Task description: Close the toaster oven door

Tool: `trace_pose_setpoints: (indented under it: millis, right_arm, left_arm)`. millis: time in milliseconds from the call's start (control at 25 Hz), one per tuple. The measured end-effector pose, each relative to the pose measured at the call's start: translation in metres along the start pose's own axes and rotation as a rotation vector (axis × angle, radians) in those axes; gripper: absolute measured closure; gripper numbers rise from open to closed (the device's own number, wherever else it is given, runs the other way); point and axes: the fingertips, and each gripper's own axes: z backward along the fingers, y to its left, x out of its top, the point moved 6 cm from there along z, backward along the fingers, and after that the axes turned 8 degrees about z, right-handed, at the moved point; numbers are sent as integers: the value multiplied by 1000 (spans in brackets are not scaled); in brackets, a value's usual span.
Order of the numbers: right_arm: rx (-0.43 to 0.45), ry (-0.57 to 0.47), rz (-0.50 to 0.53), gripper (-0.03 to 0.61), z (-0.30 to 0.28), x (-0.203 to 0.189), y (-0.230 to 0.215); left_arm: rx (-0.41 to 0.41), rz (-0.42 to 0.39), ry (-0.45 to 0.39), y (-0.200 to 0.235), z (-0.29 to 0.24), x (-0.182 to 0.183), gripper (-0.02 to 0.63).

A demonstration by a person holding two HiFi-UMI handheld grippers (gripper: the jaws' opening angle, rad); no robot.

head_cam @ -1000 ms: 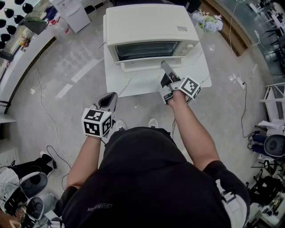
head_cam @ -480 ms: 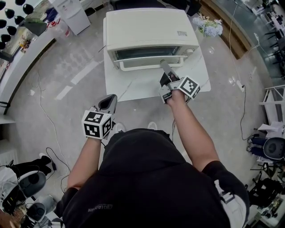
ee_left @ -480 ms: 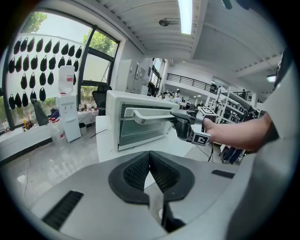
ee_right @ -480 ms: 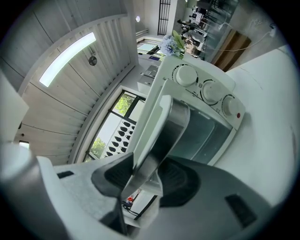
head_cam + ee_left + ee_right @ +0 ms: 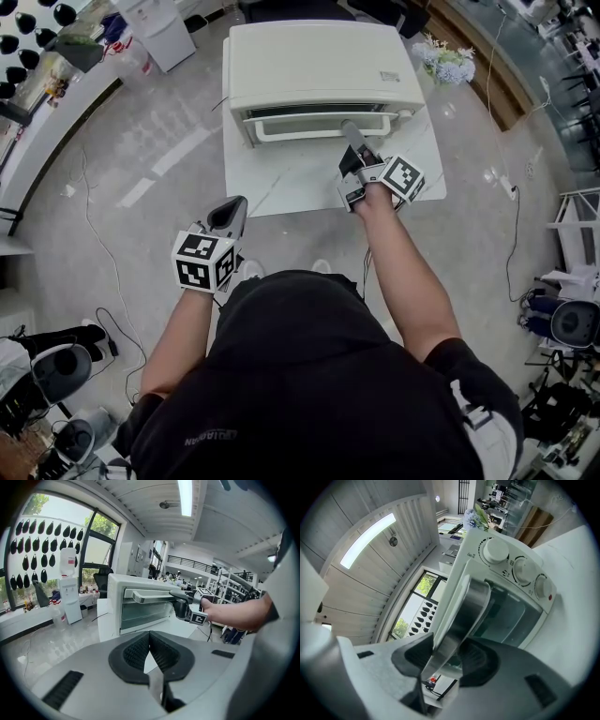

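Observation:
A cream toaster oven [image 5: 323, 66] stands on a white table [image 5: 281, 183]. Its glass door [image 5: 319, 113] is up, almost flush with the front. My right gripper [image 5: 350, 131] reaches to the right part of the door handle [image 5: 309, 131]. In the right gripper view the metal handle [image 5: 464, 616] runs between the two black pads, and the right gripper [image 5: 445, 653] is shut on it, below the knobs [image 5: 496, 550]. My left gripper [image 5: 232, 214] hangs low, short of the table and left of it. Its pads [image 5: 161, 656] meet, holding nothing. The left gripper view shows the toaster oven [image 5: 112, 606] ahead.
A bunch of flowers [image 5: 448, 56] sits behind the table at the right. A water dispenser [image 5: 159, 28] stands at the back left. Cables and a power strip [image 5: 509, 180] lie on the floor to the right. The person's shoes [image 5: 322, 260] are just before the table.
The oven door has swung up from part-open to nearly shut, and my right gripper has moved up and toward the oven with the handle. The left gripper has stayed put.

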Motion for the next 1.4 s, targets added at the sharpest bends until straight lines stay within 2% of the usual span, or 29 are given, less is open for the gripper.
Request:
trace_pose_setpoints:
  millis: [960,1400]
  right_arm:
    - [10,-30,-11,416,-19,13,-1]
    - [-34,-20,24,407,13,4,7]
  left_arm:
    - [13,-5,-28,7,-3,17,611]
    - [-8,-11,-82,3,9,27,611]
